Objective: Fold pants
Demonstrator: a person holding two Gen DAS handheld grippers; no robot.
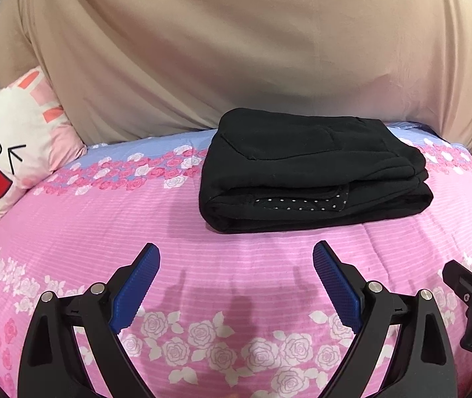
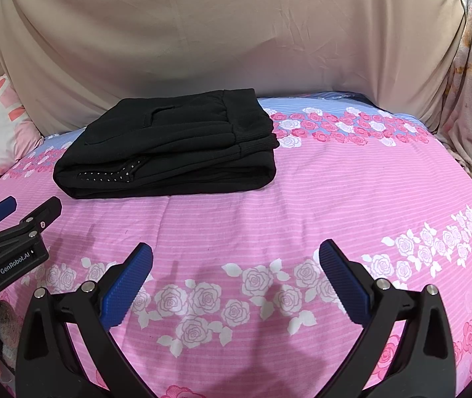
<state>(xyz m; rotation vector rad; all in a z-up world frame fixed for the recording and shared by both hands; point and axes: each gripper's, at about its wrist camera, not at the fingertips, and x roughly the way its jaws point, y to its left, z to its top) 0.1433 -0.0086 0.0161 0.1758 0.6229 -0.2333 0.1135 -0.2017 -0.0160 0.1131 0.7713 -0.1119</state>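
Note:
The black pants (image 1: 312, 172) lie folded in a compact stack on the pink floral bedspread (image 1: 103, 232), with a white-dotted lining strip showing at the front fold. They also show in the right wrist view (image 2: 169, 152), at the left of centre. My left gripper (image 1: 236, 258) is open and empty, held over the bedspread short of the pants. My right gripper (image 2: 236, 255) is open and empty, short of the pants and to their right. The left gripper shows at the left edge of the right wrist view (image 2: 20, 212).
A beige sheet (image 1: 236, 49) hangs as a backdrop behind the bed. A rabbit-face pillow (image 1: 14, 146) lies at the far left. Patterned fabric (image 2: 468, 116) hangs at the right edge. The bedspread (image 2: 368, 199) stretches to the right of the pants.

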